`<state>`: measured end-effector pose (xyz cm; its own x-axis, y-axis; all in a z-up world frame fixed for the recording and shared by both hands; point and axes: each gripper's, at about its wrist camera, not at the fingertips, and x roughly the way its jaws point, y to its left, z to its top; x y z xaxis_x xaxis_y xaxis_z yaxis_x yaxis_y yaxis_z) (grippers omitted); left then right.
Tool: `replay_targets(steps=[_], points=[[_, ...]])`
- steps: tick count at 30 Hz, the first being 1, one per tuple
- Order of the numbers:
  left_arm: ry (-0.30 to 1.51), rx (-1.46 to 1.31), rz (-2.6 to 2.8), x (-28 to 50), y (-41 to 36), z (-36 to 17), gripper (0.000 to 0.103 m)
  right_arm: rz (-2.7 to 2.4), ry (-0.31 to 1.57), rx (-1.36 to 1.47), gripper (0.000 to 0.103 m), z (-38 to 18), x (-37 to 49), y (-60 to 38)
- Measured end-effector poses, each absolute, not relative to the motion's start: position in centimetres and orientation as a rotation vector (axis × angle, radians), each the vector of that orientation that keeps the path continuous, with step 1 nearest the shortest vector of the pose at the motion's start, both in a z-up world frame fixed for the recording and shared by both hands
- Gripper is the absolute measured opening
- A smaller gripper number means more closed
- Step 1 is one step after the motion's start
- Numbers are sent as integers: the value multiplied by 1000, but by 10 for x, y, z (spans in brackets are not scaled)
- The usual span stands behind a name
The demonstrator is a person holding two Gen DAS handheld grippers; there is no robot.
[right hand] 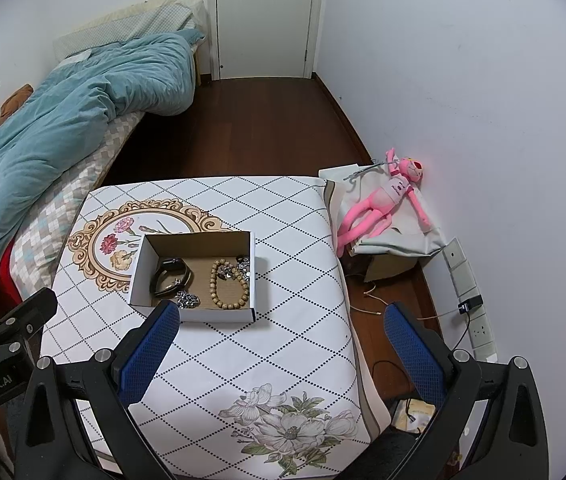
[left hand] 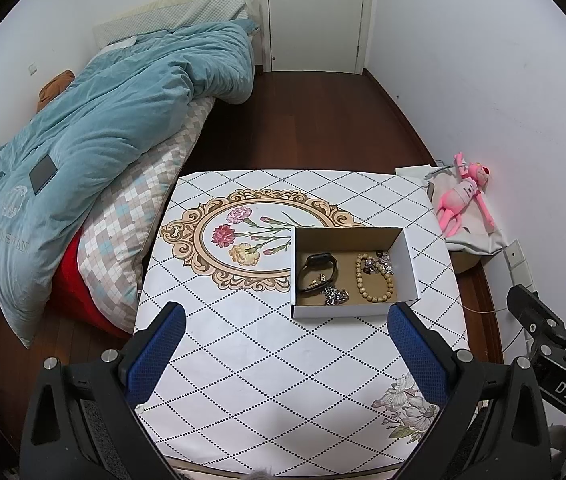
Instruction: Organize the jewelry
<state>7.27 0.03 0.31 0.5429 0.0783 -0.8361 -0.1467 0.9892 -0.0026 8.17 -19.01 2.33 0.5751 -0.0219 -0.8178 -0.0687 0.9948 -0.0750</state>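
- The open white cardboard box with a brown inside [left hand: 353, 270] sits on the table under a white cloth printed with dotted diamonds and flowers [left hand: 267, 360]; it seems to serve as the single collecting place for the jewelry
- Inside it, a black smartwatch with a looped strap [left hand: 317, 272] lies at the left, a round wooden bead bracelet [left hand: 375, 280] at the right, and small silvery sparkly pieces [left hand: 336, 295] near the front wall, with more in the far right corner
- No jewelry shows loose on the cloth, so the gathering looks largely done
- The left gripper [left hand: 285, 356] hangs above the near table edge, blue-padded fingers spread wide and holding nothing
- The right gripper [right hand: 281, 354] is likewise spread and empty, raised short of the box, probably to leave it clear
- A pink plush toy [right hand: 383, 200] lies off the table by the wall
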Motion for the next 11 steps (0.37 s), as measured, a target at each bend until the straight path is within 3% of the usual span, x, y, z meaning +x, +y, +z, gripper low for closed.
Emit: replay_targets(steps=[11], points=[[980, -74, 123, 73, -1, 6, 103, 29, 959, -101, 103, 24, 82, -191]])
